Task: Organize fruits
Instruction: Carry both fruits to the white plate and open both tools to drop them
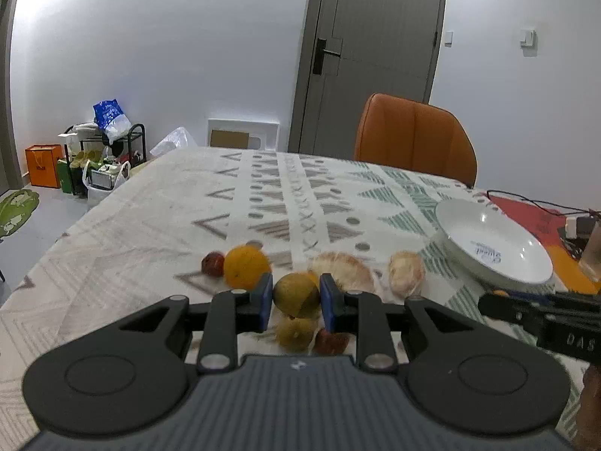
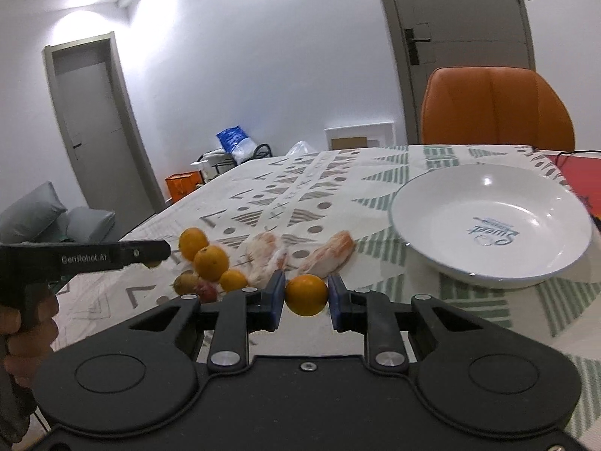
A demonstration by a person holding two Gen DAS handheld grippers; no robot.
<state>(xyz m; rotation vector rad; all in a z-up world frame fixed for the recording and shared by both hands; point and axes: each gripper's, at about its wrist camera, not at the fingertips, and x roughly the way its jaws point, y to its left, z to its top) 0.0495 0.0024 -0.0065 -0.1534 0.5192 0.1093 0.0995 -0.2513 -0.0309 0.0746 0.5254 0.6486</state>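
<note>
Two hand-held grippers, both low over the patterned tablecloth [image 1: 131,225]. Left gripper [image 1: 296,300]: blue pads clamped on a yellow-green citrus fruit [image 1: 296,295], level, pointing across the table. Right gripper [image 2: 306,297]: pads clamped on an orange [image 2: 306,295], held beside the white plate [image 2: 443,259]. Loose fruit in a cluster on the cloth: oranges [image 2: 210,263], small red and brown fruits, two peeled pomelo segments [image 2: 330,255]. Orange chair [image 2: 496,109] at the far edge; grey door [image 1: 375,49] behind. Bare cloth lies beyond the cluster, toward the far edge.
</note>
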